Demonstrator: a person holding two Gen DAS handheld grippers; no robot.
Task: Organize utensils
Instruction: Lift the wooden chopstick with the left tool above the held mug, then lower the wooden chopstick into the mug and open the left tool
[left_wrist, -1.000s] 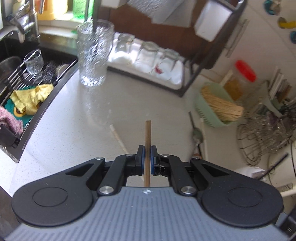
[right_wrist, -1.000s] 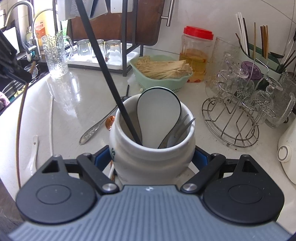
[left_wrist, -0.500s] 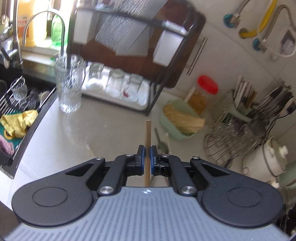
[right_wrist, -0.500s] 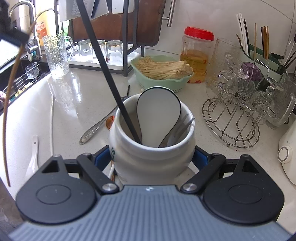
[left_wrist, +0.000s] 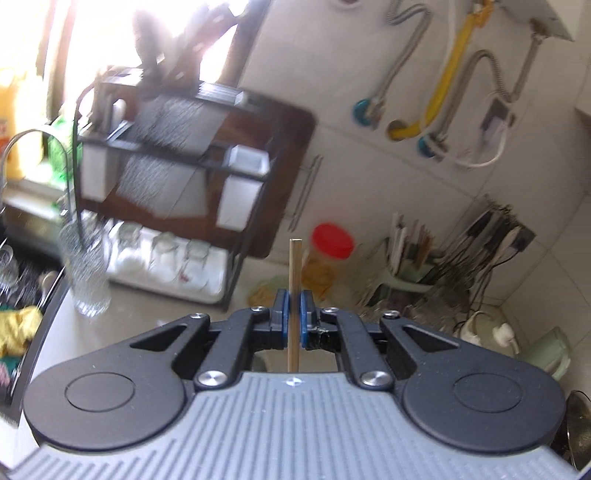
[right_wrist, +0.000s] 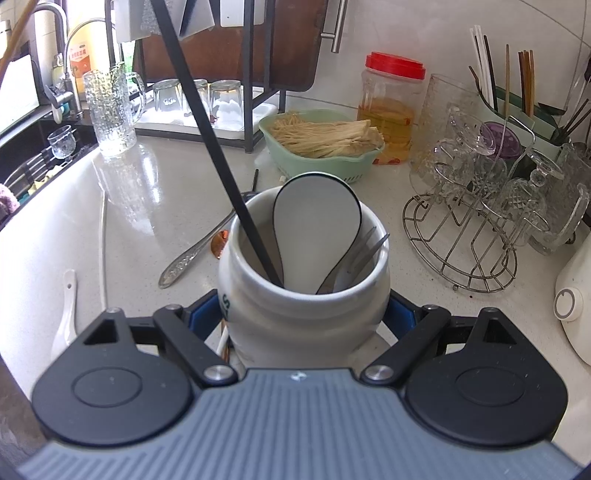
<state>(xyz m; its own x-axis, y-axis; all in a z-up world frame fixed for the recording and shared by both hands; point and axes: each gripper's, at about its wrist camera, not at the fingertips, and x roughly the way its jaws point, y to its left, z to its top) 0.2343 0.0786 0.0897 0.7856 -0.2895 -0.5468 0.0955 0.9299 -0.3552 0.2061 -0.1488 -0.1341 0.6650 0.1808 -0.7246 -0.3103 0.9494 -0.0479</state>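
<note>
My left gripper (left_wrist: 293, 308) is shut on a thin wooden chopstick (left_wrist: 294, 266) that stands upright between the blue pads, held high above the counter. Its lower end shows at the top left of the right wrist view (right_wrist: 16, 35). My right gripper (right_wrist: 306, 314) is shut on a white ceramic utensil jar (right_wrist: 303, 314) standing on the counter. The jar holds a black chopstick (right_wrist: 207, 136), a white rice paddle (right_wrist: 317, 229) and a fork (right_wrist: 364, 251). On the counter left of the jar lie a metal spoon (right_wrist: 195, 253), a white chopstick (right_wrist: 104, 251) and a white ceramic spoon (right_wrist: 66, 310).
A glass mug (right_wrist: 110, 110) and a black dish rack (right_wrist: 255, 110) with upturned glasses stand at the back. A green basket of noodles (right_wrist: 321, 155), a red-lidded jar (right_wrist: 391, 107) and a wire glass rack (right_wrist: 476, 229) are to the right. The sink (right_wrist: 33, 166) is at the left.
My left gripper has risen and tilted up with the wooden chopstick, so its view now faces the wall and rack. The right gripper and jar have not moved.
</note>
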